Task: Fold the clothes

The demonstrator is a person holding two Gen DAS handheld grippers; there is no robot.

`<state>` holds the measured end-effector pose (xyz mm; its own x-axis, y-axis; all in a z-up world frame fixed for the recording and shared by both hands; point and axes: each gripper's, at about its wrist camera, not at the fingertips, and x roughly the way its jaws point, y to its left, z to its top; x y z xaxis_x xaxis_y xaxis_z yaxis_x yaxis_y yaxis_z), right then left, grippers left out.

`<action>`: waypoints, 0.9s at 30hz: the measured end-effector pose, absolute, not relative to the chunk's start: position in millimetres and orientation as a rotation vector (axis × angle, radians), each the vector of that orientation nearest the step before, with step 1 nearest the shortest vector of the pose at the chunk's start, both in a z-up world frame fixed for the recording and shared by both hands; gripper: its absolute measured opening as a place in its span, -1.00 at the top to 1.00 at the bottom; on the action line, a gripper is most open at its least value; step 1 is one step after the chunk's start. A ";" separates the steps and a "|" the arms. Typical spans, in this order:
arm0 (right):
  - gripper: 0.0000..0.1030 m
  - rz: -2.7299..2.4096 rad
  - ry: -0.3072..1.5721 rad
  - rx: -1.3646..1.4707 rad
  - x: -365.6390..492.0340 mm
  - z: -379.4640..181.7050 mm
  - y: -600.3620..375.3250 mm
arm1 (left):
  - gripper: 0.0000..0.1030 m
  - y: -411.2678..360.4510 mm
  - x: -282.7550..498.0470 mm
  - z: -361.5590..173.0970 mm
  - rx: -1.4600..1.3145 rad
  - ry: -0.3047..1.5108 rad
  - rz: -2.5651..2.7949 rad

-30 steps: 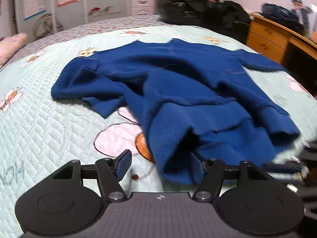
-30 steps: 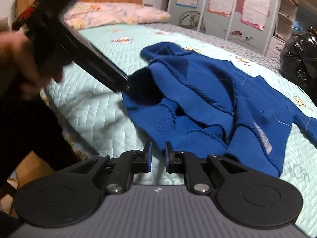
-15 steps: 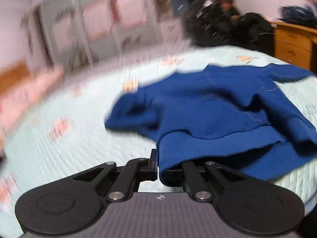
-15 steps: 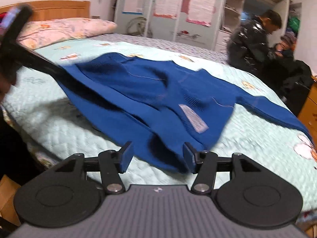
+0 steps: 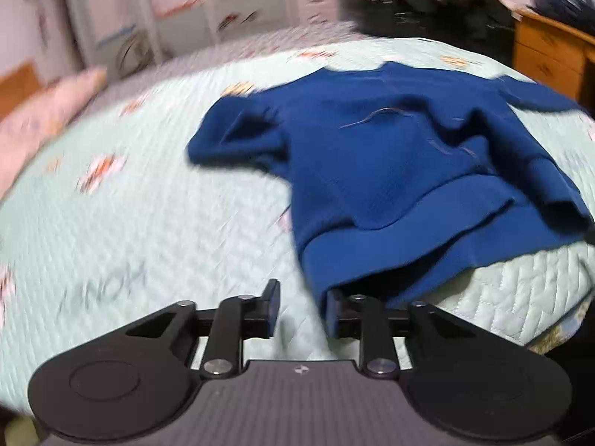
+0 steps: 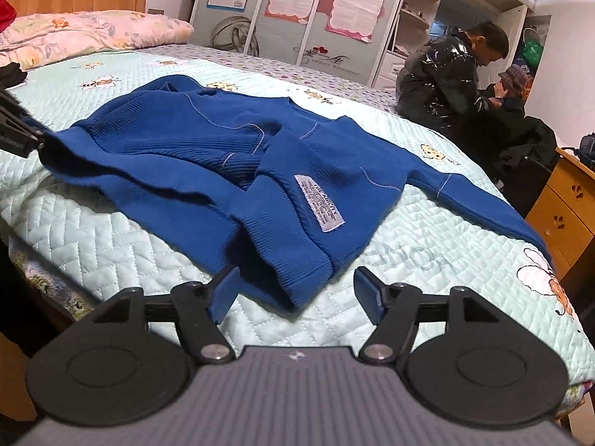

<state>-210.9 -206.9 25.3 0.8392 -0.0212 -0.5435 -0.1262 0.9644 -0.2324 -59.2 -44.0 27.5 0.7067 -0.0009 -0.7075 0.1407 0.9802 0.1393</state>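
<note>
A blue knit sweater point(image 5: 390, 163) lies spread on the quilted bed, inside out with a white label point(image 6: 322, 204) showing. My left gripper point(image 5: 302, 310) is open; the sweater's hem corner hangs against its right finger. In the right wrist view the left gripper's tip point(image 6: 18, 137) sits at the sweater's left hem corner. My right gripper point(image 6: 293, 293) is open, its fingers on either side of the near hem corner of the sweater point(image 6: 223, 156), not closed on it.
The pale green quilt point(image 6: 427, 234) covers the bed. Pink pillows point(image 6: 74, 33) lie at the head. A wooden dresser point(image 6: 569, 200) stands at the right. Two people point(image 6: 457, 74) are beyond the bed by the wardrobe.
My left gripper was shut on the hem half a second ago and is open now. My right gripper opened wider. The sweater was pulled flatter on the bed.
</note>
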 end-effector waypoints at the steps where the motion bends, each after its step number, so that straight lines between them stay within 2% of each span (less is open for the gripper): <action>1: -0.35 0.052 0.575 -0.252 -209.3 26.5 -207.7 | 0.15 -39.2 -59.9 28.9 0.162 0.792 -0.075; 2: -0.35 0.049 0.574 -0.233 -207.7 28.4 -208.7 | 0.08 -34.4 -60.6 30.3 0.136 0.801 -0.070; 9: -0.34 0.238 0.510 0.039 -171.1 70.6 -207.9 | 0.10 -38.9 -75.9 40.9 0.138 0.724 -0.121; 12: -0.34 0.339 0.594 0.297 -136.7 64.3 -227.5 | 0.10 -40.7 -77.5 42.2 0.135 0.721 -0.138; 13: -0.31 0.272 0.677 0.294 -129.4 52.6 -236.9 | 0.10 -39.8 -78.9 43.0 0.131 0.718 -0.134; 14: -0.14 0.187 0.767 0.277 -122.9 39.8 -246.6 | 0.09 -37.0 -79.5 44.4 0.121 0.710 -0.126; 15: 0.12 0.102 0.856 0.258 -116.3 27.0 -256.3 | 0.08 -34.1 -80.0 45.7 0.110 0.703 -0.117; 16: 0.38 0.072 0.865 0.269 -120.5 27.8 -265.0 | 0.03 -31.3 -80.7 47.7 0.101 0.694 -0.104; 19: 0.36 0.012 0.850 0.316 -138.5 37.3 -290.7 | -0.05 -25.2 -79.6 50.5 0.091 0.679 -0.077; 20: 0.24 -0.028 0.846 0.294 -139.9 45.8 -292.0 | -0.05 -25.0 -79.6 50.8 0.086 0.675 -0.075; 22: 0.18 -0.042 0.803 0.310 -137.7 62.4 -292.2 | -0.05 -27.0 -81.2 53.6 0.083 0.654 -0.082; 24: 0.02 0.031 0.729 0.377 -128.5 75.3 -293.5 | -0.09 -32.0 -85.2 56.9 0.108 0.627 -0.099; 26: -0.23 0.060 0.678 0.402 -113.7 79.9 -290.2 | -0.22 -37.0 -89.1 59.7 0.134 0.600 -0.113; 27: -0.26 0.070 0.665 0.399 -104.4 77.5 -288.1 | -0.26 -39.5 -90.9 60.7 0.147 0.586 -0.119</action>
